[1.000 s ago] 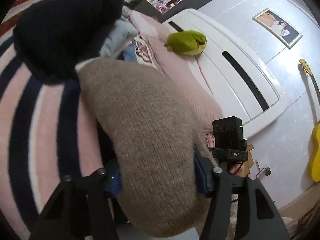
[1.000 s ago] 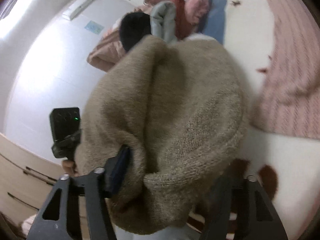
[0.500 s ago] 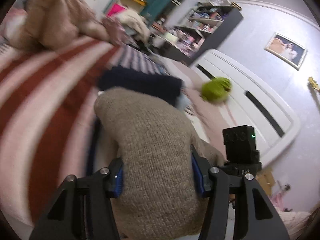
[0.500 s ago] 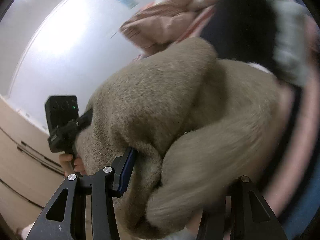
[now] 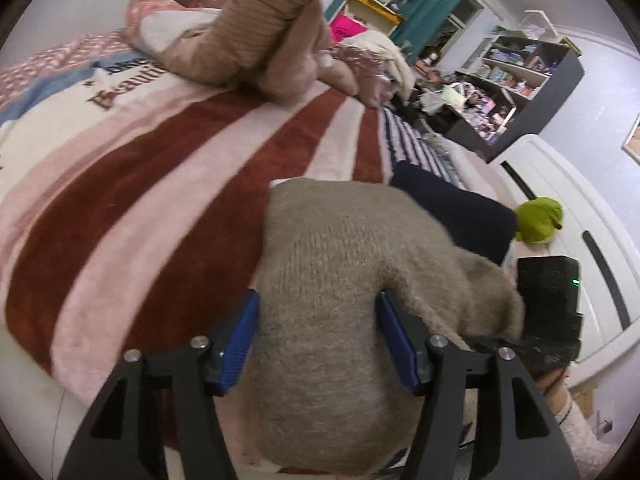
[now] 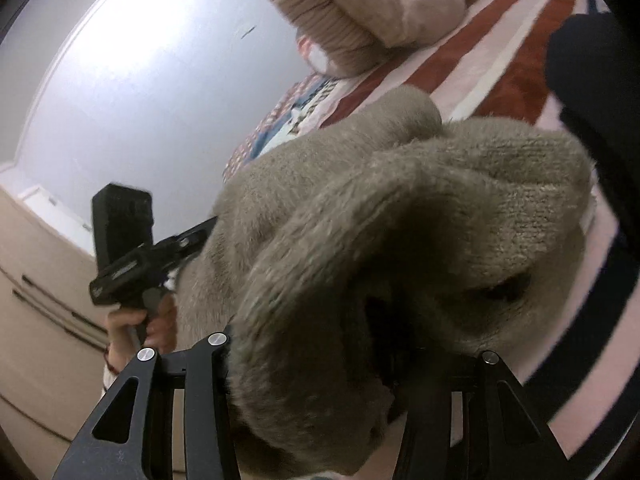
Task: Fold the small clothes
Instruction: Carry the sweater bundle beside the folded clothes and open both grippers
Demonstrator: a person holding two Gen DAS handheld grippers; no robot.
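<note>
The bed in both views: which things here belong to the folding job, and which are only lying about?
Part of the job:
- taupe knit garment, between both grippers
- left gripper, jaws opening
- right gripper, jaws opening
- striped blanket, the work surface

Only lying about:
- green plush toy
- dark navy garment
- pink-brown ribbed bundle
- cluttered shelf

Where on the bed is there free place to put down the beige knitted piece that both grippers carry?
The widest free patch is the red-and-pink striped blanket, between the beige knit and the tan sweater pile near the pillows. The side toward the green plush toy is crowded: a dark navy garment lies there, right beside the knit.
</note>
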